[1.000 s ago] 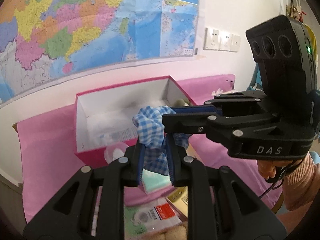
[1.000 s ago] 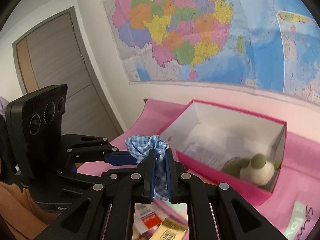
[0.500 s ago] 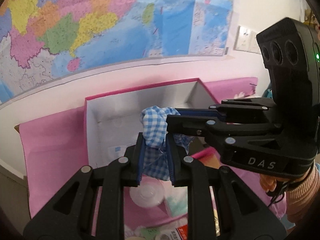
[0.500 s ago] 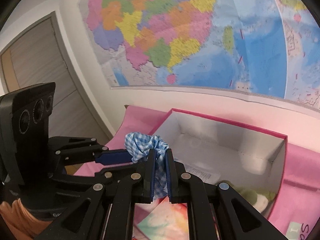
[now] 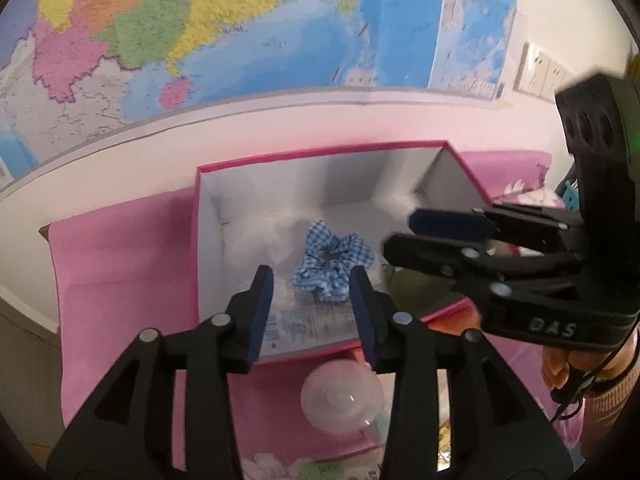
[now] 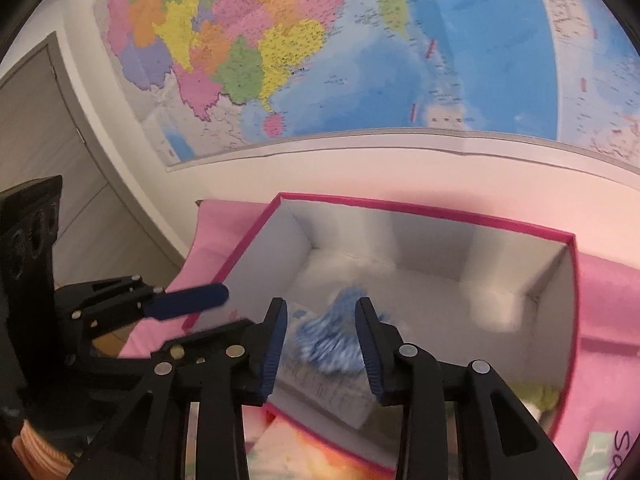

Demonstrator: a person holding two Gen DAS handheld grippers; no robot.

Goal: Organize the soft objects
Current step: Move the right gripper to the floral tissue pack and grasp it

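Observation:
A blue-and-white checked scrunchie (image 5: pixel 330 266) lies inside the pink-rimmed white box (image 5: pixel 320 150), on top of a printed packet. In the right wrist view the scrunchie (image 6: pixel 334 336) is blurred, inside the box (image 6: pixel 420 210). My left gripper (image 5: pixel 312 300) is open and empty above the box's front edge. My right gripper (image 6: pixel 320 334) is open and empty over the box; it also shows in the left wrist view (image 5: pixel 420 232) at right. The left gripper shows in the right wrist view (image 6: pixel 208 304) at left.
A green and white plush toy (image 6: pixel 536 396) lies in the box's right corner. A clear pink round container (image 5: pixel 340 398) and packets lie on the pink cloth (image 5: pixel 120 264) in front of the box. A map covers the wall (image 5: pixel 240 40) behind.
Both grippers held the scrunchie together above the box. Now both have opened and the scrunchie has dropped into the box.

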